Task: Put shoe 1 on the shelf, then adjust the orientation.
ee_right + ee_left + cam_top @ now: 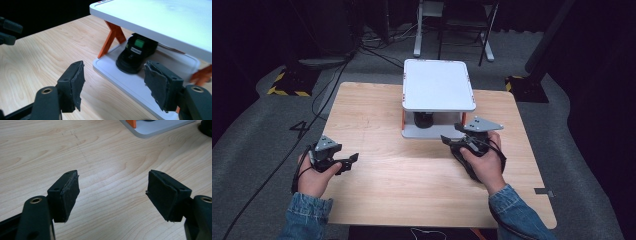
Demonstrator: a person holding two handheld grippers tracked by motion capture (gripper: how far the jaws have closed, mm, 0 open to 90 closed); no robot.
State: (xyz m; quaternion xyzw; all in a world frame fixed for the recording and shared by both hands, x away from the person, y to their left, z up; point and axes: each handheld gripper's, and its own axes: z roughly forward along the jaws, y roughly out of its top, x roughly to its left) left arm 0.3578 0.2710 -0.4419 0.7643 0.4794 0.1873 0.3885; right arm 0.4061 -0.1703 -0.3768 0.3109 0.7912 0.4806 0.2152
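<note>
One black device [136, 53] on white shelf rack's [438, 85] lower tray; right gripper [113, 85] gaping, empty

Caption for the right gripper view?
Open right tongs facing a black device on the white shelf's lower tray.

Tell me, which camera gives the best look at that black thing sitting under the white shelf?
The right gripper view: the black object sits close, on the shelf's lower tray, green patch visible. The high view shows a dark shape under the top board. The left gripper view catches a tray corner.
</note>
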